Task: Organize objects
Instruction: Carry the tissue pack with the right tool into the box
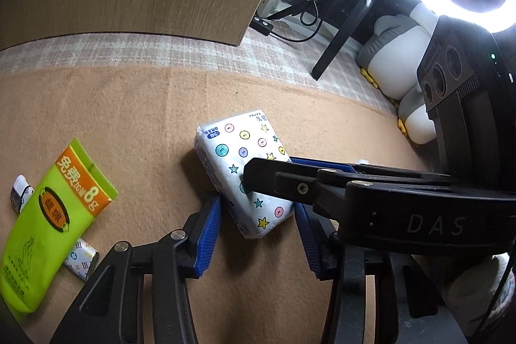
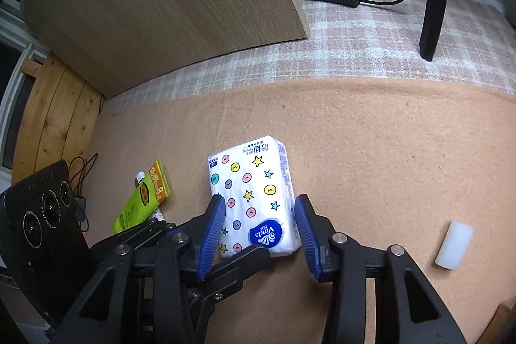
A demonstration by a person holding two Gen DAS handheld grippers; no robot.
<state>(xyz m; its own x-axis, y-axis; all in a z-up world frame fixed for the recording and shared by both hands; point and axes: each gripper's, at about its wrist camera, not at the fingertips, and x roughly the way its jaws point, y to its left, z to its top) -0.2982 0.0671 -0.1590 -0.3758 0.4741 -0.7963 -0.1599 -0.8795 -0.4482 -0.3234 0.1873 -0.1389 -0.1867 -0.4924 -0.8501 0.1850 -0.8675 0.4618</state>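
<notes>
Both claws straddle the star-printed tissue pack (image 2: 253, 199) lying flat on the tan mat (image 2: 371, 150), the left gripper (image 1: 258, 234) and right gripper (image 2: 259, 234) spread with blue pads just beside its edges, so squeezing comes next, the plaid cloth (image 2: 354, 47) and wooden board (image 2: 161, 5) beyond.

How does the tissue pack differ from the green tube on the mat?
The tissue pack is a white block printed with stars and dots; the green tube is flat, lime and orange. The pack sits between both claws' blue pads; the tube lies off to the side, resting across a small patterned stick. Both lie on the tan mat.
</notes>
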